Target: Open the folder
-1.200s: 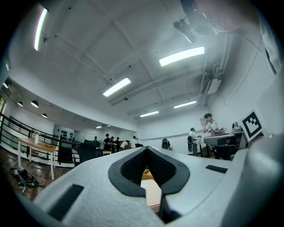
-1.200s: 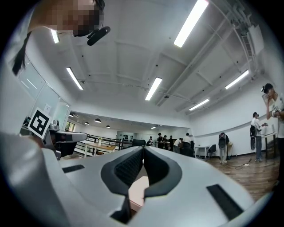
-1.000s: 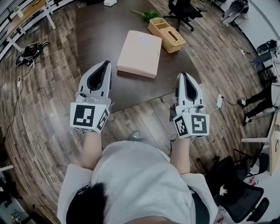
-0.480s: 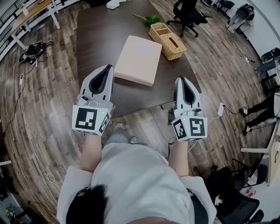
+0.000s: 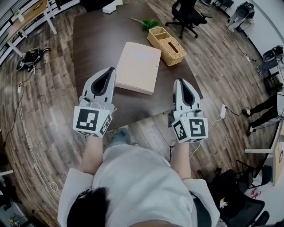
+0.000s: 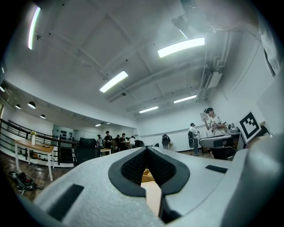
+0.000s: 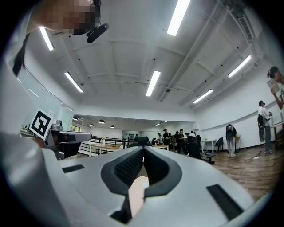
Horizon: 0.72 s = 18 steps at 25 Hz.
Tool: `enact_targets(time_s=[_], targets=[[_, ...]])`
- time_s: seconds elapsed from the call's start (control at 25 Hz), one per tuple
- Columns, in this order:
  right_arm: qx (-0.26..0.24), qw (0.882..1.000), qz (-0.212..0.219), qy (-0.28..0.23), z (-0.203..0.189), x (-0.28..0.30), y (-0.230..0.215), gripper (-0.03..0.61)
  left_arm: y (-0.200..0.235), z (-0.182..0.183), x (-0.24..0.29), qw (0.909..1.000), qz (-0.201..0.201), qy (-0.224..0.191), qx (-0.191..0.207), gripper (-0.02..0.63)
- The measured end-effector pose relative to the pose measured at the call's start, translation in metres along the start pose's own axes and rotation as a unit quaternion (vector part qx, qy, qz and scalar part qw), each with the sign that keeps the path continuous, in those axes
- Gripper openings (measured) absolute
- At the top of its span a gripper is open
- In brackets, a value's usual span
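The closed folder is laid flat near the desk's front edge. The left hand-held gripper and right hand-held gripper are held at that edge, jaws closed together, empty.

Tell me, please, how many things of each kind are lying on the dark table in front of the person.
folder: 1
wicker baskets: 2
green sprig: 1
white box, at the far edge: 1
Total: 5
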State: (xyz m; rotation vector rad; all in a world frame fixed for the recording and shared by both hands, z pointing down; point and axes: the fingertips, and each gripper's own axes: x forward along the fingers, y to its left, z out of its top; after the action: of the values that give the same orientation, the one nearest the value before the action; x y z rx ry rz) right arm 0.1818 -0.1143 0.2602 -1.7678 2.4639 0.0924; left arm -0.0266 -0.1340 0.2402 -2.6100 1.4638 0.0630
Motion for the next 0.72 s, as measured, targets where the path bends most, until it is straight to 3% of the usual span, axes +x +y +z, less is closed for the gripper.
enact_targets(time_s=[0.36,0.72], targets=[[0.001,1.0,-0.023,0.018,-0.017,0.041,-0.011,0.012,0.023,-0.018,0.043,0.9993,-0.03,0.021,0.01,0.008],[0.017,0.996,-0.051,0.067,-0.058,0.074,-0.019,0.012,0.042,-0.068,0.076,0.995,-0.068,0.072,0.01,0.008]])
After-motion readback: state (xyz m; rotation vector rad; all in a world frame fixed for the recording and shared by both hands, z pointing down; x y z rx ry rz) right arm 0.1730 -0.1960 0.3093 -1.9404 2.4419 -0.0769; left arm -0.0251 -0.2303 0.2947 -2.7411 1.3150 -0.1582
